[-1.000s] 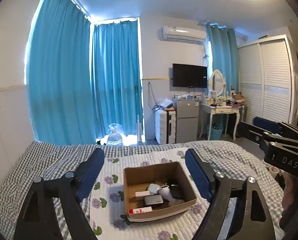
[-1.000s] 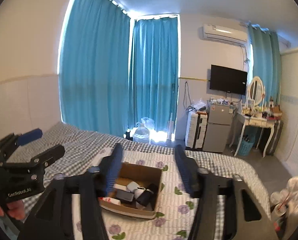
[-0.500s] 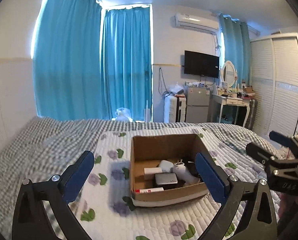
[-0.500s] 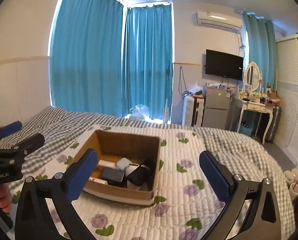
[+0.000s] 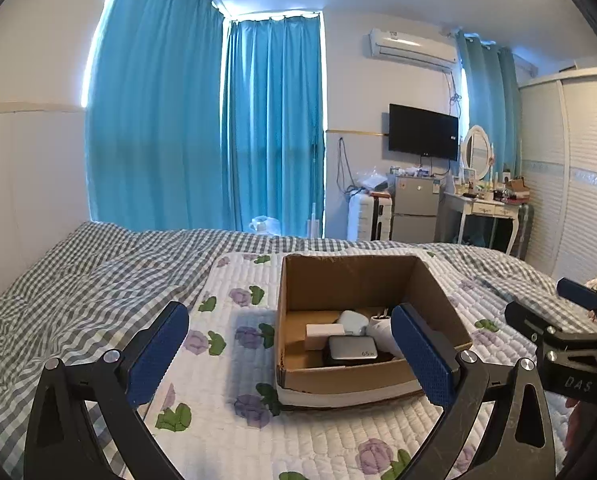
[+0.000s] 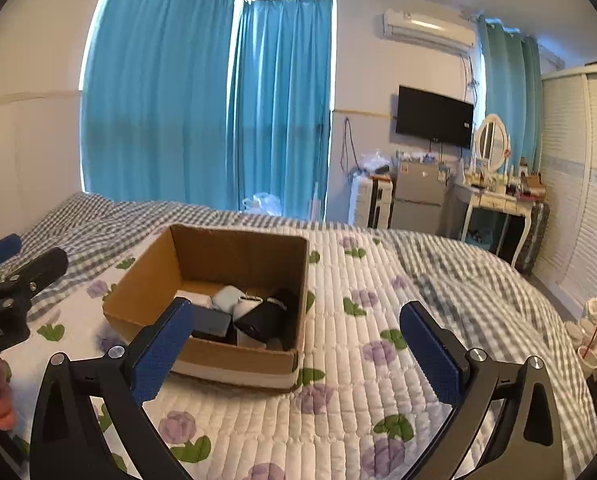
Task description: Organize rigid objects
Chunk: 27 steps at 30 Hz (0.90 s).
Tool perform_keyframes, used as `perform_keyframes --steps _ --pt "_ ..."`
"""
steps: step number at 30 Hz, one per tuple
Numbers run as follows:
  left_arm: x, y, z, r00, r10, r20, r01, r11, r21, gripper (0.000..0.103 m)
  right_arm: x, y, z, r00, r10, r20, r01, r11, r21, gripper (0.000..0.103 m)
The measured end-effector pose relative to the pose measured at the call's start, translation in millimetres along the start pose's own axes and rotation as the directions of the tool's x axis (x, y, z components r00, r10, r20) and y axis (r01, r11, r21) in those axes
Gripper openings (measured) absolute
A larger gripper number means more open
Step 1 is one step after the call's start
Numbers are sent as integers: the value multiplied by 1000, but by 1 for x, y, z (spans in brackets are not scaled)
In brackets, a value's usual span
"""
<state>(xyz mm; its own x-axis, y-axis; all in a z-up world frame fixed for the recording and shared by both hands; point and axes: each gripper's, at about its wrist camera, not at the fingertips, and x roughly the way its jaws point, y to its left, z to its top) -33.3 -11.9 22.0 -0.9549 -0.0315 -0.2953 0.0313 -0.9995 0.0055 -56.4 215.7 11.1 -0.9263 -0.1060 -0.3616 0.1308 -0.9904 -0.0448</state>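
Two tools, left (image 5: 288, 344) and right (image 6: 292, 342), gape wide, empty, over a quilted bed (image 6: 362, 364); square cardboard box (image 5: 378, 374) holds small gadgets.

Cardboard box (image 5: 362, 376): matt brown corrugated paperboard, showing a raw frayed edge along its near rim; quilted mat (image 5: 226, 436): soft stitched cloth, matt, printed with flowers; checked bedspread (image 5: 78, 280): woven cloth, lying rumpled; left gripper (image 5: 290, 344) and right gripper (image 6: 294, 336): matt black rigid frames carrying shiny metal screws, pads (image 5: 422, 360) showing blue textured rubber; charger (image 5: 352, 347) in the box: smooth grey casing, catching a slight sheen; curtains (image 5: 218, 128): thin blue cloth, letting daylight glow through.
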Motion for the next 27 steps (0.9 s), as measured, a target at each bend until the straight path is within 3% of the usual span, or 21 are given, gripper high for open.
perform_keyframes --steps 27 --pt "8 -4 -8 999 2 -35 -1 999 32 103 5 -3 -4 1000 -12 -22 13 1000 5 103"
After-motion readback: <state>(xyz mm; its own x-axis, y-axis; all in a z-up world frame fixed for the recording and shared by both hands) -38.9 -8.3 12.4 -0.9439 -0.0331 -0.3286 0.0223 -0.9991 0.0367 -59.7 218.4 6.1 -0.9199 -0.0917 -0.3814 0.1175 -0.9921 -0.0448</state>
